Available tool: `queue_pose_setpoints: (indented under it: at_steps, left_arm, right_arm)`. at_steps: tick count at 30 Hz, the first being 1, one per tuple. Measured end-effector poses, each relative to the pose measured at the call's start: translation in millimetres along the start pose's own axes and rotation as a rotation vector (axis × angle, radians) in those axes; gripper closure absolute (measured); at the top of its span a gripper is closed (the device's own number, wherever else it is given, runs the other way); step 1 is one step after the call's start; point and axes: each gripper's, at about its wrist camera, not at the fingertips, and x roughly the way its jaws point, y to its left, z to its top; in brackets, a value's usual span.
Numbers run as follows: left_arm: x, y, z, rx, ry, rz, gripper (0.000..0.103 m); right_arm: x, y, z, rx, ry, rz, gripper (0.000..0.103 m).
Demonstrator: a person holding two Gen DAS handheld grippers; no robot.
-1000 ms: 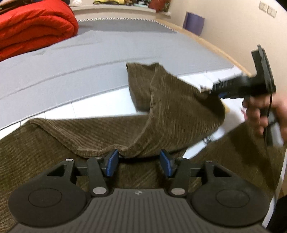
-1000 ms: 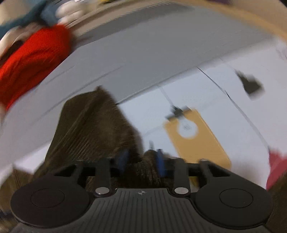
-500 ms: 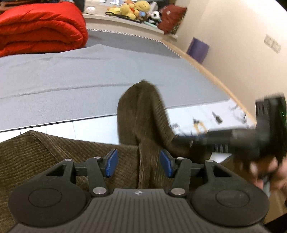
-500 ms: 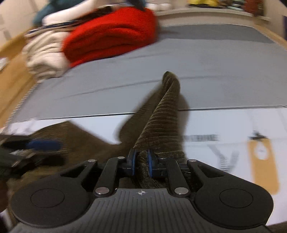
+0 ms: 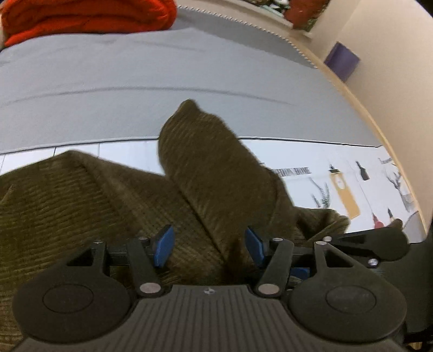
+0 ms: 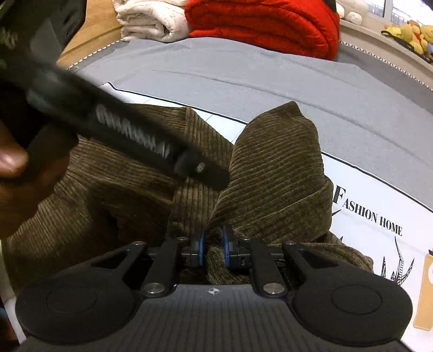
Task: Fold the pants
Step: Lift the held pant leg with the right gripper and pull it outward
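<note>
The brown corduroy pants (image 6: 278, 162) lie on a white printed sheet (image 6: 379, 195) that adjoins a grey cover (image 5: 162, 81) on what appears to be a bed. The grey cover runs bare from the pants to a rolled red quilt (image 6: 265, 24) and a folded white blanket (image 6: 148, 21) at the far end. A wooden border (image 5: 362, 108) and a cream wall (image 5: 392, 67) close the right side in the left wrist view; a purple box (image 5: 342, 65) stands against that wall. Stuffed toys (image 6: 411, 32) sit on a ledge at the far right of the right wrist view.

The right claw (image 6: 213, 247) is clamped on a bunched fold of the pants; fabric fills the narrow gap between its blue pads (image 6: 200, 247). One leg rises from that grip and drapes away from the claw, its long axis pointing toward the grey cover, its rounded end lying over the seam between sheet and cover. The rest of the garment spreads flat to the left.

The left claw (image 5: 209, 250) stands spread wide, its blue pads (image 5: 163, 246) well apart, just above the pants with the draped leg running between them; nothing is pinched. In the right wrist view the left claw (image 6: 213, 176) crosses diagonally above the flat portion, blurred.
</note>
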Motion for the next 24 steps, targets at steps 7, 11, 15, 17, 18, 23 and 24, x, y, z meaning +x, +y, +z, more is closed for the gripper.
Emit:
queue_pose_setpoints:
  at_steps: [7,11,15,17,18,23,24]
  left_arm:
    - [3,14,4,-0.098,-0.002,-0.041,0.04]
    - [10,12,2,-0.088,0.014,-0.038,0.045]
    - [20,14,-3,-0.081,0.029,-0.028,0.058]
    - [22,16,-4,-0.088,0.043,-0.019,0.058]
    - [23,17,-5,-0.086,0.047,-0.015,0.058]
    - [20,19,-4,-0.083,0.048,-0.024,0.057]
    - [19,20,-4,-0.08,0.049,-0.025,0.057]
  right_arm:
    - [2,-3,-1,-0.011,0.009,0.005,0.088]
    - [3,-5,-1,0.0,0.006,0.021,0.088]
    - [3,-9,0,0.013,0.011,0.036,0.087]
    - [0,-23,4,0.104,0.001,0.072,0.087]
    - [-4,-33,7,0.164,-0.013,0.087,0.087]
    - [-30,-108,7,0.588,-0.164,0.046,0.073]
    - [-34,-122,4,0.67,-0.188,0.015,0.069]
